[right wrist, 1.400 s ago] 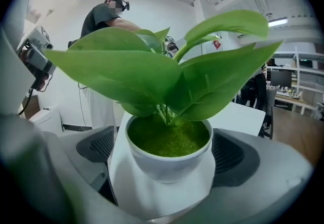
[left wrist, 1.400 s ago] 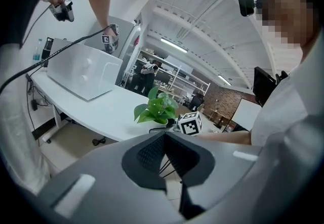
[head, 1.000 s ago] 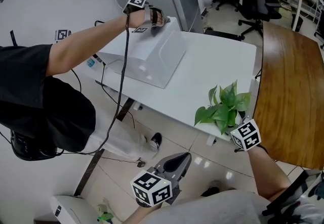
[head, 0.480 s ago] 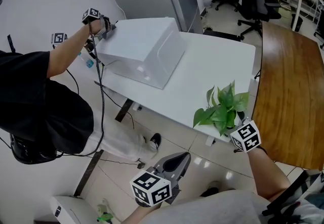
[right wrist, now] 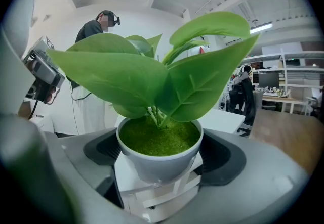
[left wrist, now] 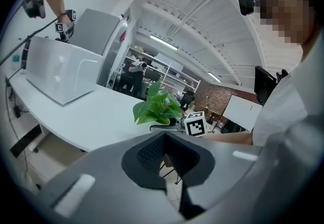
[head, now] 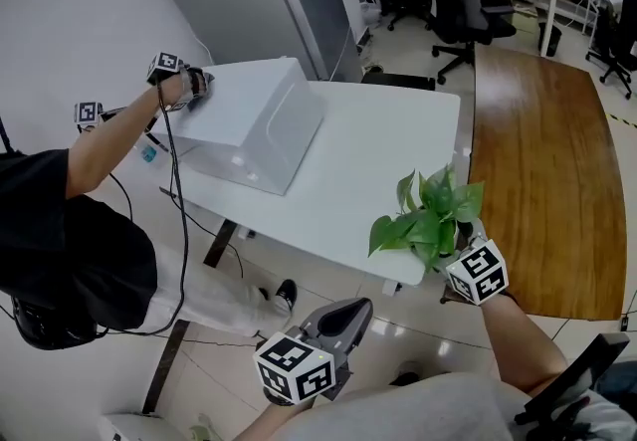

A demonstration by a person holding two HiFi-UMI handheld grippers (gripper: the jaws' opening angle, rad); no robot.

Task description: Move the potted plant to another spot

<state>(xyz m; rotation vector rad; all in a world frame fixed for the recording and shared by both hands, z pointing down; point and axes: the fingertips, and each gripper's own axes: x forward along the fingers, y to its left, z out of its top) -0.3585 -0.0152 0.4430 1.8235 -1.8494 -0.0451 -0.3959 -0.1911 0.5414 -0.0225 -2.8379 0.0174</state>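
Note:
The potted plant (head: 426,220), green leaves in a small white pot (right wrist: 159,160), is at the near edge of the white table (head: 378,160). My right gripper (head: 450,252) reaches in from below the leaves, its marker cube beside them. In the right gripper view the right gripper (right wrist: 159,167) is shut on the pot, with a dark pad on each side. I cannot tell whether the pot rests on the table. My left gripper (head: 346,312) hangs low over the floor in front of the table. In its own view the left gripper (left wrist: 167,143) is shut and holds nothing.
A large white box (head: 249,120) lies on the table's far left, and another person's hand (head: 184,86) holds its end. A brown wooden table (head: 532,160) adjoins on the right. Cables (head: 179,220) hang at the left, and office chairs (head: 468,16) stand beyond.
The other person's hand has gone from the top of the white box to its left end. My right gripper and the plant have shifted slightly left. The head view has swung.

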